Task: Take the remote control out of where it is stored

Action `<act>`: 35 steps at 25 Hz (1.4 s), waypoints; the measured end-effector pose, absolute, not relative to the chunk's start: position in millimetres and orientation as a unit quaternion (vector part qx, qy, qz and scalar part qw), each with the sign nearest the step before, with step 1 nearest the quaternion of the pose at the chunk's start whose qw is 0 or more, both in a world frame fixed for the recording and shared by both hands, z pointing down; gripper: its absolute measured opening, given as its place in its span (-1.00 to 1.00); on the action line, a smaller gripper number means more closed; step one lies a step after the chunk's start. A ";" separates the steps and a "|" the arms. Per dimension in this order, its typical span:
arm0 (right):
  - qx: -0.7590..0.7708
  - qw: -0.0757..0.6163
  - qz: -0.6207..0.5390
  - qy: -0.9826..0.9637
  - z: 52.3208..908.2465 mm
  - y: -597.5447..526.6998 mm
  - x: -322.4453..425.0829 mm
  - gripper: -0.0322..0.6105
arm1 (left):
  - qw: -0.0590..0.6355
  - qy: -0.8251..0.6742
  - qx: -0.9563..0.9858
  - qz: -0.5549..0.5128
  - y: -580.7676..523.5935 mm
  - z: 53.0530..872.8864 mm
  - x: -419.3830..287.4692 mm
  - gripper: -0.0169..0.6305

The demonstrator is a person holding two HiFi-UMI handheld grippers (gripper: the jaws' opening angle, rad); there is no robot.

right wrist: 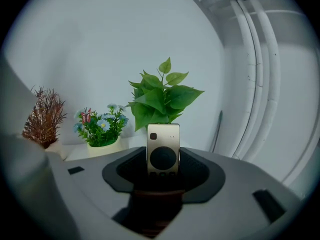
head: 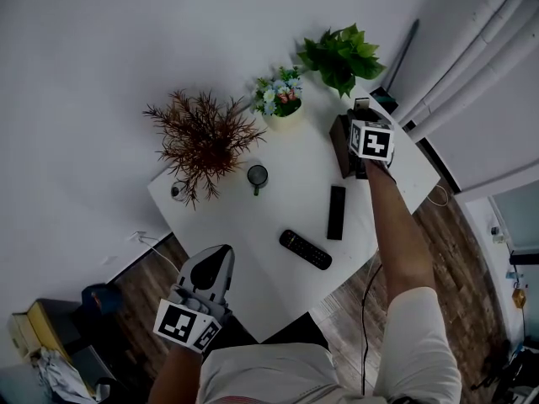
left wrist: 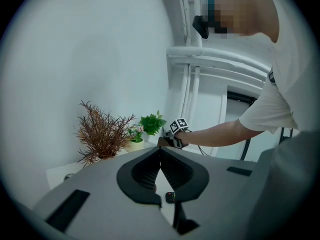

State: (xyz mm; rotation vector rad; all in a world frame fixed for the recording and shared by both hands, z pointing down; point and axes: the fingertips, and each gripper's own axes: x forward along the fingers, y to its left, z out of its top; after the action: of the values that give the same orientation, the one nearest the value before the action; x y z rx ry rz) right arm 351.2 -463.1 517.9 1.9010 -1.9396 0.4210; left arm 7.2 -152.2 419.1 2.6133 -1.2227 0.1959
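your right tongs [head: 362, 114] are released, jaws wide on either side of the one gold remote [right wrist: 163, 151] without touching it; it stands upright in the brown holder [head: 340, 146] at two o'clock on the white table [head: 244, 225]. your left tongs [head: 217, 255], clenched on nothing, hover at the table's seven o'clock edge. two black remotes [head: 305, 249] [head: 336, 212] lie flat toward four o'clock, with three plants [head: 202, 137] [head: 280, 95] [head: 341, 55] from ten to one o'clock and one dark mug [head: 258, 176] near the middle.
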 end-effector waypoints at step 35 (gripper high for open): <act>0.531 0.181 0.064 -0.825 396.5 -234.5 220.6 -0.29 | 0.110 -0.369 0.922 0.021 -133.8 379.5 -8.4 -0.92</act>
State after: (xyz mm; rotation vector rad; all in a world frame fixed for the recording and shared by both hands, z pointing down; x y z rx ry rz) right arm 220.6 -234.5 396.5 1.5006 -2.3314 0.1820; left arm -8.4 -133.8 379.5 2.7109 -1.0859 0.0622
